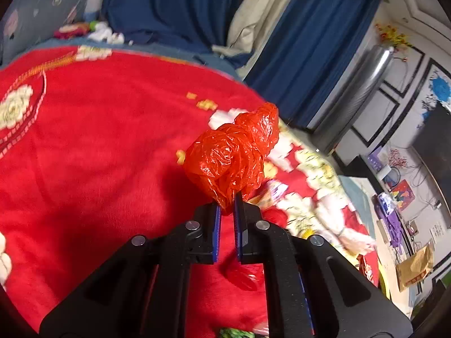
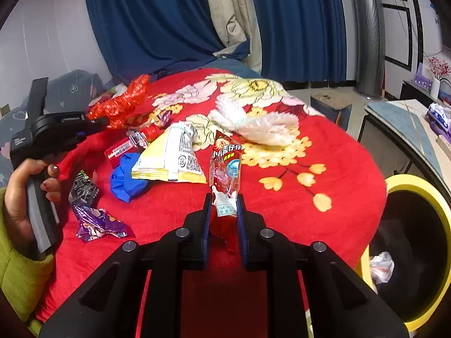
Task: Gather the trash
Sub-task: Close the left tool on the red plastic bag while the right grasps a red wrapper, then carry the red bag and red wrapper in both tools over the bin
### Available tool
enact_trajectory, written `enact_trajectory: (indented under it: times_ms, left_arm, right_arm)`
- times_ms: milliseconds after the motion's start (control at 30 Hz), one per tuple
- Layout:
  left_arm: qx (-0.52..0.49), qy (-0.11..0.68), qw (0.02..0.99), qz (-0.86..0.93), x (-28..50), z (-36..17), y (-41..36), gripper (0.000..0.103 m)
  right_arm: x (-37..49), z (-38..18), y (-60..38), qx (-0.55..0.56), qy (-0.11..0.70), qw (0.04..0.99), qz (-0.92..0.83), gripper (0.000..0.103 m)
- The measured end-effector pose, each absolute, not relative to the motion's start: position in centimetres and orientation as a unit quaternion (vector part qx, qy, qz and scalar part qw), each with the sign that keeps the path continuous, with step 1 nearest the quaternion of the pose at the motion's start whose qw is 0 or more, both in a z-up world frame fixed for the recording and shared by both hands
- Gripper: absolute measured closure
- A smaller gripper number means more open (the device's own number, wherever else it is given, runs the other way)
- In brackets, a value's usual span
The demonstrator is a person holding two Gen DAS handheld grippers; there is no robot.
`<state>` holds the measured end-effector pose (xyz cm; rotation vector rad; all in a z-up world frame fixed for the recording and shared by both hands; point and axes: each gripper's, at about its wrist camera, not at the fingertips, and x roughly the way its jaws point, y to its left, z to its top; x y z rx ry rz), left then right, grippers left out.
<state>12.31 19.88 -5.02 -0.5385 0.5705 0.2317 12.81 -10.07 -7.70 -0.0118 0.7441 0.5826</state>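
On the bed, a red fleece blanket (image 2: 324, 197) with a cream and yellow flower print carries the scattered litter. The left gripper (image 1: 227, 207) has its blue-padded jaws pressed together on the lower end of a crumpled red plastic bag (image 1: 234, 155), which stands up above the jaws, clear of the blanket. In the right wrist view, a hand (image 2: 25, 188) with a lime-green sleeve holds that tool by its grip at the left edge.

The right gripper (image 2: 224, 205) pinches the lower end of a red and clear snack wrapper (image 2: 225, 169) with printed characters; the wrapper stands upright between the pads.

Litter lying on the blanket beyond the right gripper:
- a yellow and white flattened snack packet (image 2: 169, 160), just beside a crumpled blue plastic piece (image 2: 126, 180);
- a purple foil wrapper (image 2: 95, 219), nearer the hand;
- a bundle of white plastic strips (image 2: 262, 126), farther back.

Beside the bed, at the right, a yellow-rimmed black bin (image 2: 422, 225) stands with a white plastic bag (image 2: 382, 267) inside it.
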Motion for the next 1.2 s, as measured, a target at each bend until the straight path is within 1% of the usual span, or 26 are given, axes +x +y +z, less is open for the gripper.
enact_trajectory:
  times_ms: [233, 467, 800, 1200]
  left_arm:
    - [-0.230, 0.240, 0.940, 0.072, 11.5, -1.3, 17.3, 0.099]
    - [-0.210, 0.225, 0.951, 0.024, 11.1, 0.7, 14.5, 0.099]
    - [-0.180, 0.218, 0.958, -0.037, 10.5, 2.0, 10.2, 0.099]
    - [-0.150, 0.233, 0.955, -0.100, 10.2, 1.3, 4.9, 0.099]
  right_arm:
    - [12.5, -5.9, -11.5, 0.002, 0.332, 0.904, 0.268, 0.088]
    - [12.6, -4.2, -13.4, 0.017, 0.309, 0.918, 0.250, 0.088]
    - [12.5, -2.2, -17.2, 0.039, 0.285, 0.933, 0.218, 0.088]
    - [12.2, -1.1, -22.3, 0.062, 0.267, 0.947, 0.167, 0.088]
